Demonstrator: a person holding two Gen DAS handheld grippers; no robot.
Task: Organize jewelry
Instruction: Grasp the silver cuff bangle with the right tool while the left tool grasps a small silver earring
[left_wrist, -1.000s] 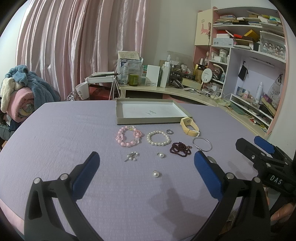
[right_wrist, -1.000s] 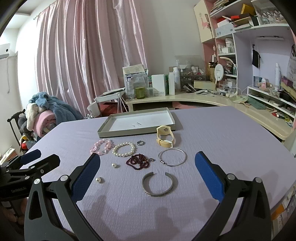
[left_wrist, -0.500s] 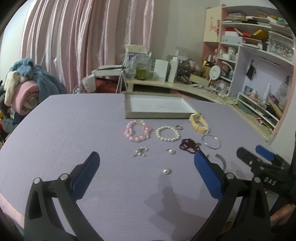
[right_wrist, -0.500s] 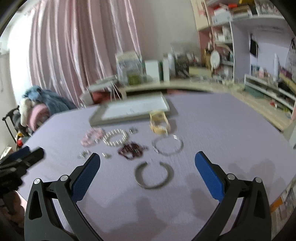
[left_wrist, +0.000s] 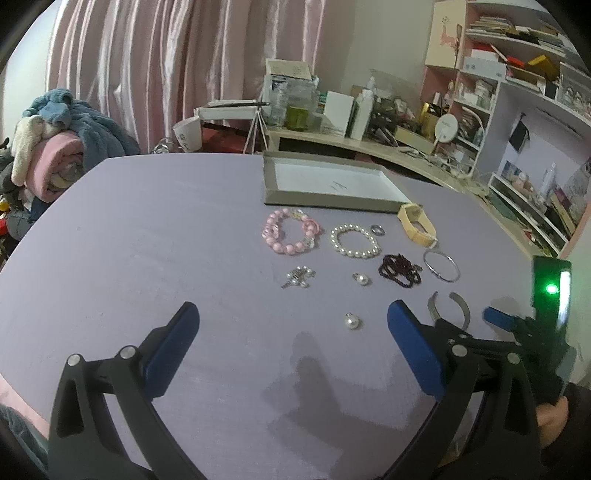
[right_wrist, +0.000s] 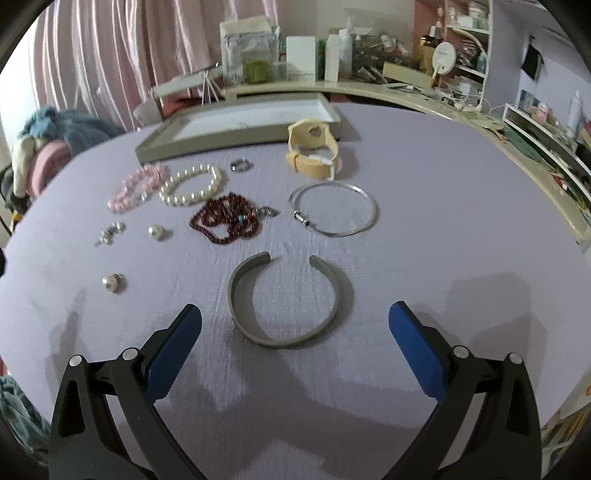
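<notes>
On the lavender cloth-covered bench (right_wrist: 424, 229) we see a shallow grey tray (right_wrist: 207, 142), pink (right_wrist: 135, 188), pearl (right_wrist: 192, 184) and dark-red (right_wrist: 225, 219) bead bracelets, a thin silver bangle (right_wrist: 334, 208), and an open grey cuff (right_wrist: 286, 301).

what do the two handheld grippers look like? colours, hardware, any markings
Both match: black plastic V-frame arms with silver pivot bolts and flat blue pads on the fingers, seen on the left gripper and right gripper. In the left view, the right unit's black body carries a lit green indicator. No lettering is legible, and no cables show.
</notes>
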